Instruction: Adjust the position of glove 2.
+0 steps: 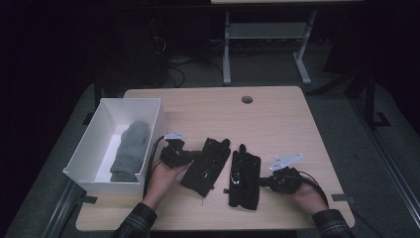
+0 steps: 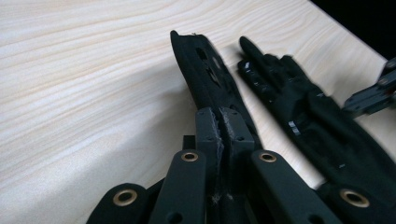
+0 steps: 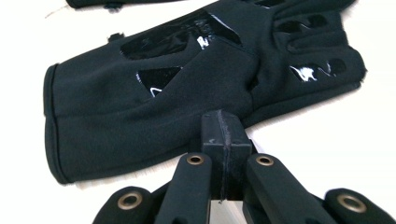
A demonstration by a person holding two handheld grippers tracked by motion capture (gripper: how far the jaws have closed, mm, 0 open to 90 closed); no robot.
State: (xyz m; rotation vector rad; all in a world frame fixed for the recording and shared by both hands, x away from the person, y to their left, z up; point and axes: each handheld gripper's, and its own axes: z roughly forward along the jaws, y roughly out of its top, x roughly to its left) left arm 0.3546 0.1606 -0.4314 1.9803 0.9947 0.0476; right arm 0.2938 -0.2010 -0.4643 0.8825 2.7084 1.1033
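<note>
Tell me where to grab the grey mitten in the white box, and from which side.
Take the grey mitten at its cuff end nearest the person, coming straight down from above. It lies flat along the white box, whose walls likely block a sideways approach.

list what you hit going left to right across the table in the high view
white box holding a grey mitten → left gripper → left black glove → right black glove → right gripper

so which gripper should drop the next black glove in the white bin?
Left, probably. The left gripper is shut on the left black glove and sits right beside the white bin; the right gripper is across the table.
</note>
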